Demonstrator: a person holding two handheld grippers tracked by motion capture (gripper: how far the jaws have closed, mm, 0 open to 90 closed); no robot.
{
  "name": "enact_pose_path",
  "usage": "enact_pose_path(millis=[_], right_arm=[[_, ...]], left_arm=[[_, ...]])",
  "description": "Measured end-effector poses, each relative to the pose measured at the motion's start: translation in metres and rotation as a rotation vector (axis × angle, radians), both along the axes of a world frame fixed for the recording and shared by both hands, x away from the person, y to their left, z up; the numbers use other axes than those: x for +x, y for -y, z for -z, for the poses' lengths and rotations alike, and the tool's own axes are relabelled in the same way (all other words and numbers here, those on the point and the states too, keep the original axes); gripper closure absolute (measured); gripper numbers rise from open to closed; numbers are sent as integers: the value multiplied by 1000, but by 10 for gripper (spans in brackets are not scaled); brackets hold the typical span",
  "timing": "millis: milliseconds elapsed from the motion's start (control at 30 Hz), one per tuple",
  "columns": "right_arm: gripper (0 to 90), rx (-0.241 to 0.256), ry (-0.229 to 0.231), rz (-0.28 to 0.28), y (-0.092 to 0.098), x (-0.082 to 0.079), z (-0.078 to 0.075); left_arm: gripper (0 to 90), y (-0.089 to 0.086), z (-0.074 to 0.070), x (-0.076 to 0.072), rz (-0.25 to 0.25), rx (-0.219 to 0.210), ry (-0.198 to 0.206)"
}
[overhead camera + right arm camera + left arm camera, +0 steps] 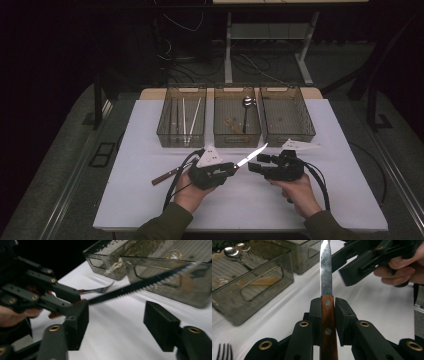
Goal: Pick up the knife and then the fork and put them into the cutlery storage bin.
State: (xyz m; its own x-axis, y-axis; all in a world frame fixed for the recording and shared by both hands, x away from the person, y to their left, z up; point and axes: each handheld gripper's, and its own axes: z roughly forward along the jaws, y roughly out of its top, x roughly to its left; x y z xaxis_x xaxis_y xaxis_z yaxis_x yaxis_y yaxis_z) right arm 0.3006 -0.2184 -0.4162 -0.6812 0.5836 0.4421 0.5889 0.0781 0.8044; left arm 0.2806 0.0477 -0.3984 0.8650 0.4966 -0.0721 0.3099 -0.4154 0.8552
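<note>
Knife (326, 302), wooden-handled with a serrated blade, is clamped at the handle between the jaws of my left gripper (327, 312); in the high view its blade (251, 155) points up and to the right, raised above the white table (150, 200), in front of the middle bin (237, 135). My right gripper (128, 327) stands with jaws wide apart, grasping nothing, just beside the blade tip. A fork (96, 290) lies on the table behind my left gripper. Three smoky plastic bins sit in a row at the far edge: left bin (181, 135) holds chopsticks (190, 117), the middle a spoon (247, 107).
</note>
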Motion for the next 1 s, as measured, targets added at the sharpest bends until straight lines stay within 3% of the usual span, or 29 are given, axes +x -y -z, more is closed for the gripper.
enact_pose_path(millis=[133, 467, 667, 800, 1000], right_arm=[[498, 50, 8, -2, -3, 2, 0], [711, 93, -7, -47, -13, 0, -1], [812, 120, 14, -79, -15, -1, -4], [889, 126, 19, -103, -17, -4, -7], [894, 93, 61, -101, -16, -7, -12]], left_arm=[[759, 2, 3, -1, 7, 4, 3], [760, 5, 5, -2, 11, -8, 14], [758, 8, 7, -3, 24, -9, 16], [752, 9, 9, -3, 41, -5, 17], [703, 6, 9, -3, 50, -34, 9]])
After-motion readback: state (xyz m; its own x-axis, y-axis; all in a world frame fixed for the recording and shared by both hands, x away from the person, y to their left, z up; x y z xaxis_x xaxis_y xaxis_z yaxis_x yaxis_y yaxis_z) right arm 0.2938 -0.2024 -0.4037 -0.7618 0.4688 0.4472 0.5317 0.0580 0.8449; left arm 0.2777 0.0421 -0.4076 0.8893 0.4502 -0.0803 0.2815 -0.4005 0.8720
